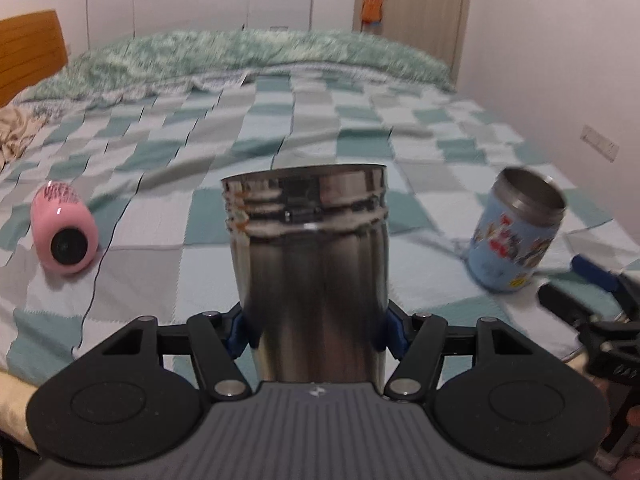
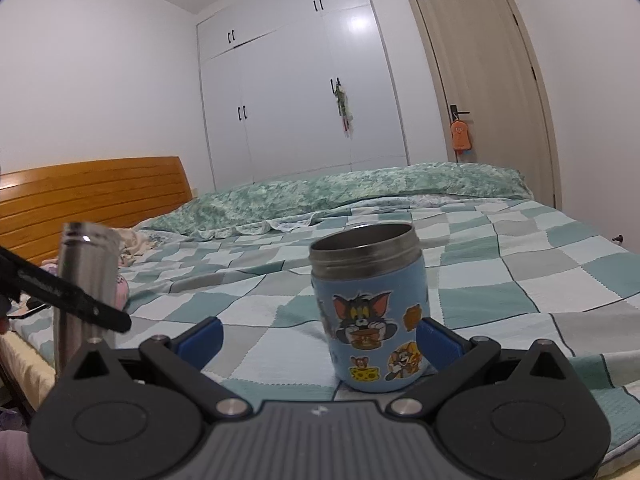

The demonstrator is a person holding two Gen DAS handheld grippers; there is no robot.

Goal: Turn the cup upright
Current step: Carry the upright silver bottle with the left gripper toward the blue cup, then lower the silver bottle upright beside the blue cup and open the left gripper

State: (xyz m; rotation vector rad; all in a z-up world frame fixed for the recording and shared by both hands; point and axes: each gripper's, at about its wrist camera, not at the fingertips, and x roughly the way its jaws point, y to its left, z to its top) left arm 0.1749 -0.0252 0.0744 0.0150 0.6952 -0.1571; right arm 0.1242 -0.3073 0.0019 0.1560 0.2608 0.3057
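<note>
My left gripper [image 1: 314, 330] is shut on a tall steel cup [image 1: 310, 268], held upright with its open mouth up; the cup also shows at the left of the right wrist view [image 2: 82, 280]. A blue cartoon cup [image 2: 370, 312] stands upright on the checked bedspread [image 2: 520, 264], slightly tilted in the left wrist view [image 1: 516, 232]. My right gripper [image 2: 320, 336] is open; the blue cup stands between its blue pads, close to the right pad [image 2: 438, 340], with a wide gap to the left pad. A pink cup [image 1: 64, 228] lies on its side at the left.
The bed's near edge runs just below both grippers. A wooden headboard [image 2: 92, 196] is at the left, a rumpled green quilt [image 2: 340, 188] along the far side. White wardrobe [image 2: 296, 92] and door [image 2: 484, 92] stand behind.
</note>
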